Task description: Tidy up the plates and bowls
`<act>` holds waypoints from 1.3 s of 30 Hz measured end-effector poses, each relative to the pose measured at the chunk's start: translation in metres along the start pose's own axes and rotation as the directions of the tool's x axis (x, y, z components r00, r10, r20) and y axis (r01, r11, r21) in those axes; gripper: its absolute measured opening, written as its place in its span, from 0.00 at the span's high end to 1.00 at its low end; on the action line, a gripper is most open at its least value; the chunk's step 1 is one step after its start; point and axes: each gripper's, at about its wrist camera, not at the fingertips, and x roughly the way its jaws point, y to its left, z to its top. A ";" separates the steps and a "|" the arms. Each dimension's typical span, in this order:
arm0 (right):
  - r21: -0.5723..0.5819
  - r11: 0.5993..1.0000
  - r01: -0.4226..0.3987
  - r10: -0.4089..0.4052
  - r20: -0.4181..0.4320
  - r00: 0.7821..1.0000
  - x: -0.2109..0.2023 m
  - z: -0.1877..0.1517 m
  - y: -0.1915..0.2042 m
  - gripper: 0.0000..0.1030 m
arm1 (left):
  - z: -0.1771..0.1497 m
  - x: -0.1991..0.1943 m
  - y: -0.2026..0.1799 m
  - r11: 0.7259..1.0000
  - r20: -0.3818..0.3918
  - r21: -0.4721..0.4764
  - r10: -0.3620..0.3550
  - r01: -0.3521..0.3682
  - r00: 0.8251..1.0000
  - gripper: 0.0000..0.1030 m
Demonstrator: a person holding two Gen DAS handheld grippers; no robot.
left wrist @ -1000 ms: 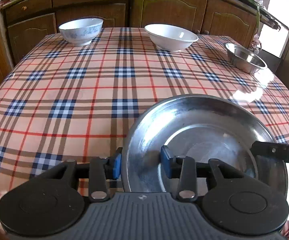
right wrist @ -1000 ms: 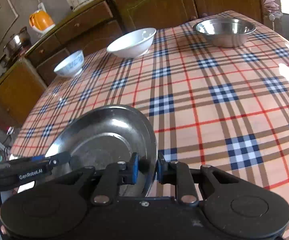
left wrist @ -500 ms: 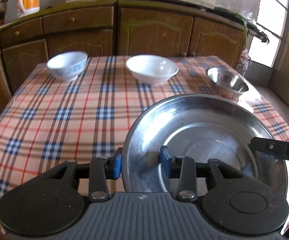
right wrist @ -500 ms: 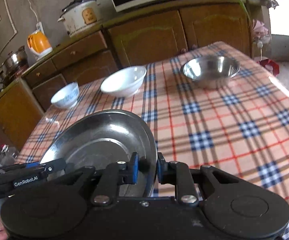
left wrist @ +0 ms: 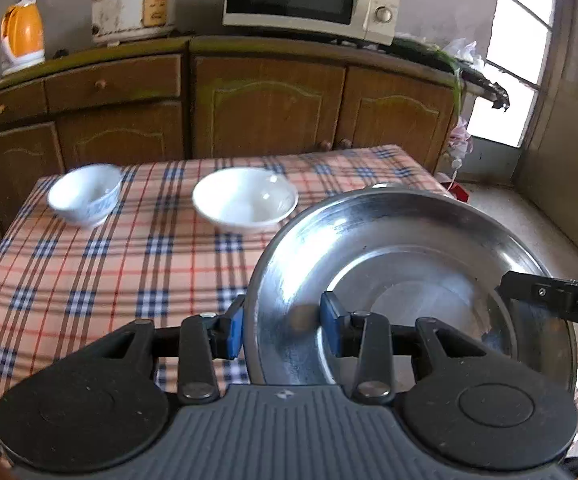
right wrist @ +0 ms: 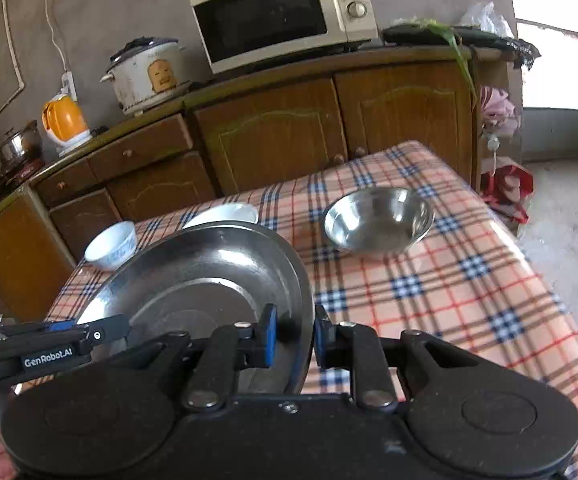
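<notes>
Steel plate: held clear above the checked table, gripped from 2 sides.
Left gripper: narrow, clamped across the plate's left rim.
Right gripper: nearly closed, pinching the right rim.
Handling: likely stiff, light, slick; not fragile.
Hold point: rim only, opposite sides, kept level.
Steel bowl: on the table, beyond the plate.

Black linkage left tool, blue pads, silver screws, ribbed grey housing, white GenRobot.AI lettering
</notes>
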 end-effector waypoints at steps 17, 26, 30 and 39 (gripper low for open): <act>-0.013 1.000 -0.020 0.020 0.007 1.000 0.005 0.017 0.018 0.76 | 0.016 -0.009 0.010 1.000 0.002 -0.008 0.027 -0.027 1.000 0.63; -0.040 0.997 -0.059 0.059 0.001 0.998 0.013 0.017 0.048 0.76 | 0.017 -0.022 0.035 0.997 0.008 -0.029 0.071 -0.071 0.997 0.62; -0.055 0.996 -0.074 0.074 -0.007 0.997 0.017 0.017 0.062 0.76 | 0.016 -0.027 0.046 0.995 0.009 -0.041 0.089 -0.089 0.996 0.62; -0.088 0.990 -0.111 0.110 -0.018 0.994 0.025 0.013 0.097 0.76 | 0.012 -0.038 0.075 0.989 0.013 -0.077 0.127 -0.126 0.992 0.62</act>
